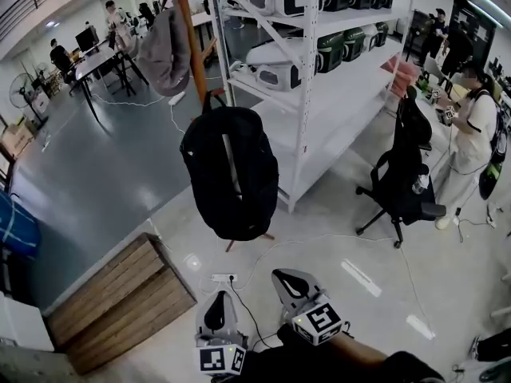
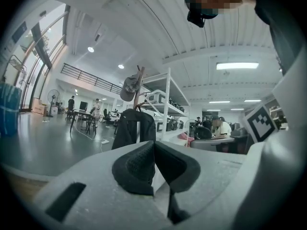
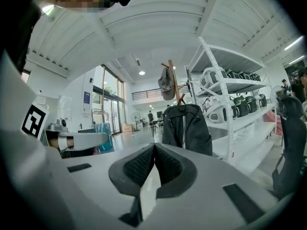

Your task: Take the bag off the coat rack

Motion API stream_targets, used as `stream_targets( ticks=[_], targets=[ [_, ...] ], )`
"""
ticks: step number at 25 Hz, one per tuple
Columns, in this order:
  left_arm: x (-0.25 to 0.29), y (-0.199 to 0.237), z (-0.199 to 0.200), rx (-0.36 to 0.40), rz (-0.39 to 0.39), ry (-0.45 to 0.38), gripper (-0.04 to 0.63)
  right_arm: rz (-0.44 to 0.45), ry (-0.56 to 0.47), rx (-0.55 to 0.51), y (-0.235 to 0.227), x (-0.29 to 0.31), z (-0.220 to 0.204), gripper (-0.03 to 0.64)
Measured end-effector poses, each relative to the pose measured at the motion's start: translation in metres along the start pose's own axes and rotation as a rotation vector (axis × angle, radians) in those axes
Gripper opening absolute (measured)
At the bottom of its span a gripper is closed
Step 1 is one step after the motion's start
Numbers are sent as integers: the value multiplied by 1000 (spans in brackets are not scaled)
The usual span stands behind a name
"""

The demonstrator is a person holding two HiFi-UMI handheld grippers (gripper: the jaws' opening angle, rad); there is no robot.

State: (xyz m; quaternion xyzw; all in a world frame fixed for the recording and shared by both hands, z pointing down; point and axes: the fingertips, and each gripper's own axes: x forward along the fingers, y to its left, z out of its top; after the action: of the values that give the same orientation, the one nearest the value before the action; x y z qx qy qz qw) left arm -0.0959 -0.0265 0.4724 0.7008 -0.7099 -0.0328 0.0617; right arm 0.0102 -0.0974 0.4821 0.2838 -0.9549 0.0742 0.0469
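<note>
A grey polished floor [image 1: 96, 174] spreads across an open workshop. On it a tall white shelf unit [image 1: 307, 94] carries rows of white and dark-green machines [image 1: 275, 70] on its upper levels. A low wooden platform [image 1: 120, 302] lies on the floor at the lower left of the head view.

In the middle hangs the black bag [image 1: 230, 174], a backpack caught by its top loop on a peg of the wooden coat rack [image 1: 190, 46]. It dangles clear of the floor, just in front of the shelf unit's near corner post. To the right, a black office chair [image 1: 403, 174] stands on its wheeled base beside the shelf unit. A person in a white shirt [image 1: 471, 142] stands farther right. Higher on the coat rack, above the bag, hangs a grey cap [image 1: 164, 50].

At the bottom edge, the person's left gripper [image 1: 217, 309] and right gripper [image 1: 286, 279] are held low, side by side. Both are well apart from the bag and point toward it. The left gripper view shows its dark fingers [image 2: 136, 166] pressed together with nothing between them. The right gripper view shows the same of its fingers [image 3: 139, 166], closed on nothing, with the bag straight ahead beyond their tips. A white power strip [image 1: 223, 278] lies on the floor between the grippers and the coat rack's foot.
</note>
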Motion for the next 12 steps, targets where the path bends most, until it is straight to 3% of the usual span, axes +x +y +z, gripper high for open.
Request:
stream_targets(
  ticks=[6,12],
  targets=[
    [39,-21,7,9,58,-2,18,83,14,-10,-49,13,11,12],
    [61,-21,3,33,88,32,18,109,13,14,-80,26,6,12]
  ],
)
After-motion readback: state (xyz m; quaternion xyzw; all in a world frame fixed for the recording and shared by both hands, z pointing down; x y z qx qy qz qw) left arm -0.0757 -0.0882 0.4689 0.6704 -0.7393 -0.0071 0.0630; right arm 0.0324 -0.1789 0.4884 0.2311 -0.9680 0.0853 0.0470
